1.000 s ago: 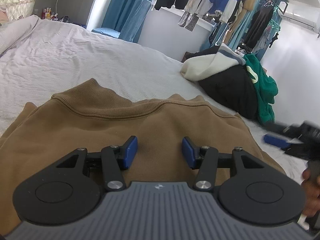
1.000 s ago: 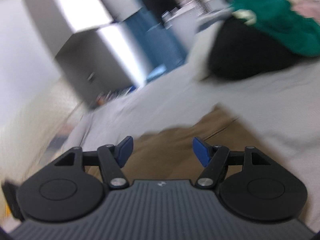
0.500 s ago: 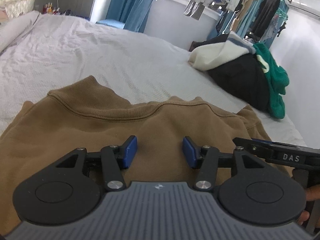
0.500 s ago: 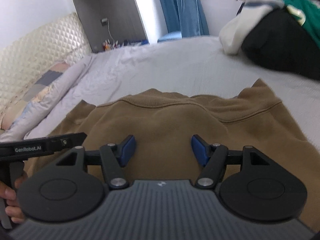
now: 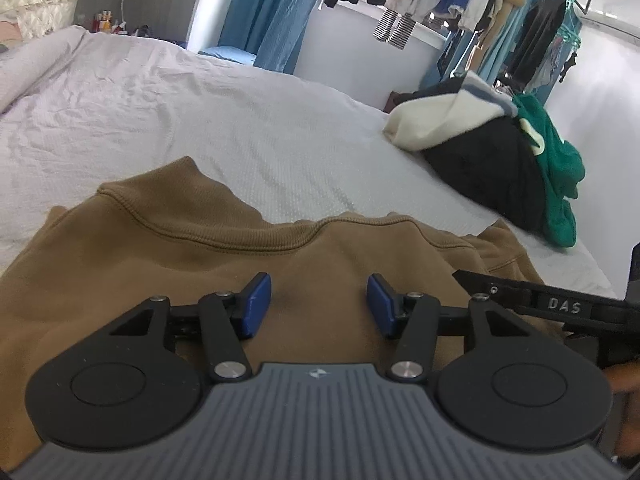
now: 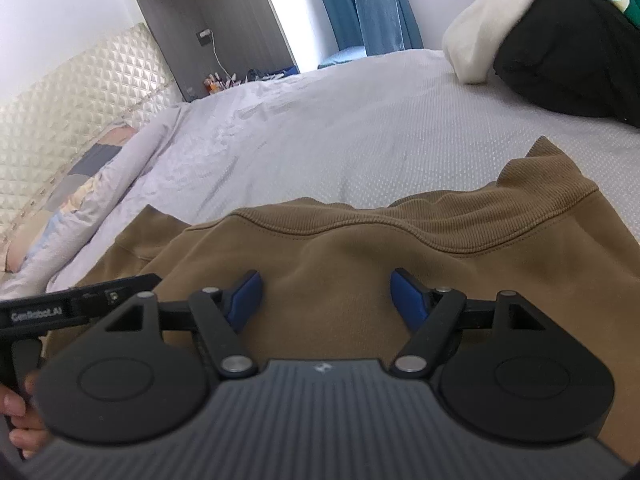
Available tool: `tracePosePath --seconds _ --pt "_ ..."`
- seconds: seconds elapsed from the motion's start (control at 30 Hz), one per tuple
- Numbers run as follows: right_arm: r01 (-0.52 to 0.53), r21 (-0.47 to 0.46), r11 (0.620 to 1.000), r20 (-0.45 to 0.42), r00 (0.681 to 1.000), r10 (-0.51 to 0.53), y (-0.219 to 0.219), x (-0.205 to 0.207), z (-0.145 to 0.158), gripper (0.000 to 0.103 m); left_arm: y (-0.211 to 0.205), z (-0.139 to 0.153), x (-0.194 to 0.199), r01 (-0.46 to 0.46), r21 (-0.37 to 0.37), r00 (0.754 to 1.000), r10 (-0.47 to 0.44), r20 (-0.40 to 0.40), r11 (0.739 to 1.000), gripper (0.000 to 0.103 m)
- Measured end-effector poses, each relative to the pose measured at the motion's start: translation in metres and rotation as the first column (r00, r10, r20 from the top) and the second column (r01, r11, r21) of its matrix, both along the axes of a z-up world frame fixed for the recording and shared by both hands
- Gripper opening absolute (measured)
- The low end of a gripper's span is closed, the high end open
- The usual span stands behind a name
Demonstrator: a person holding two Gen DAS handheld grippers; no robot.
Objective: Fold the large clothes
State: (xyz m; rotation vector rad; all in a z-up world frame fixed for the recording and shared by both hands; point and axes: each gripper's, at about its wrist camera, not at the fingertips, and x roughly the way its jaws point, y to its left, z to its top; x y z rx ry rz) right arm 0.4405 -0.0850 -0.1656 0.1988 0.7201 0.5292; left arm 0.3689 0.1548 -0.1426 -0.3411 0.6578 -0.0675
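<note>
Brown sweatshirt [image 5: 168, 264] lies spread on the bed [image 5: 200, 120], seemingly not folded yet, while the left gripper [image 5: 318, 304] hovers with jaws apart and empty and the right gripper [image 6: 326, 300] has its jaws opening, gripping nothing.

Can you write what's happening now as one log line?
step: reach | sweatshirt: flat on bed | left gripper: open | right gripper: jaws opening, empty
</note>
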Motion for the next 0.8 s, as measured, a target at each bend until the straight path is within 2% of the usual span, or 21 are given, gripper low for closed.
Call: tracePosePath --seconds 0.07,0.17,0.27,0.4,0.67,0.8 --pt "0.01 0.014 1.0 0.017 1.0 -0.011 -0.006 -0.008 0.001 0.074 -0.003 0.01 -0.014 -0.008 0.016 1.0 0.008 0.016 1.0 0.06" --pt "0.037 0.03 0.999 0.032 0.999 -0.038 -0.01 -0.021 0.006 0.073 0.004 0.018 -0.039 -0.049 -0.015 0.998 0.05 0.038 0.999 0.06" --pt "0.064 0.042 0.997 0.053 0.996 -0.066 -0.017 -0.038 0.017 0.072 0.007 0.026 -0.069 -0.089 0.009 0.994 0.089 0.064 0.996 0.06" --pt "0.098 0.044 0.994 0.088 0.991 -0.101 -0.028 -0.065 0.031 0.072 0.013 0.031 -0.095 -0.138 0.0 0.989 0.138 0.049 0.99 0.06" --pt "0.175 0.134 0.975 0.067 0.98 -0.185 -0.054 -0.122 0.043 0.072 0.004 0.03 -0.133 -0.189 0.026 0.982 0.189 0.017 0.982 0.06" --pt "0.22 0.2 0.955 0.009 0.974 -0.226 -0.069 -0.138 0.041 0.072 -0.003 0.026 -0.148 -0.206 0.026 0.978 0.206 -0.006 0.978 0.06"
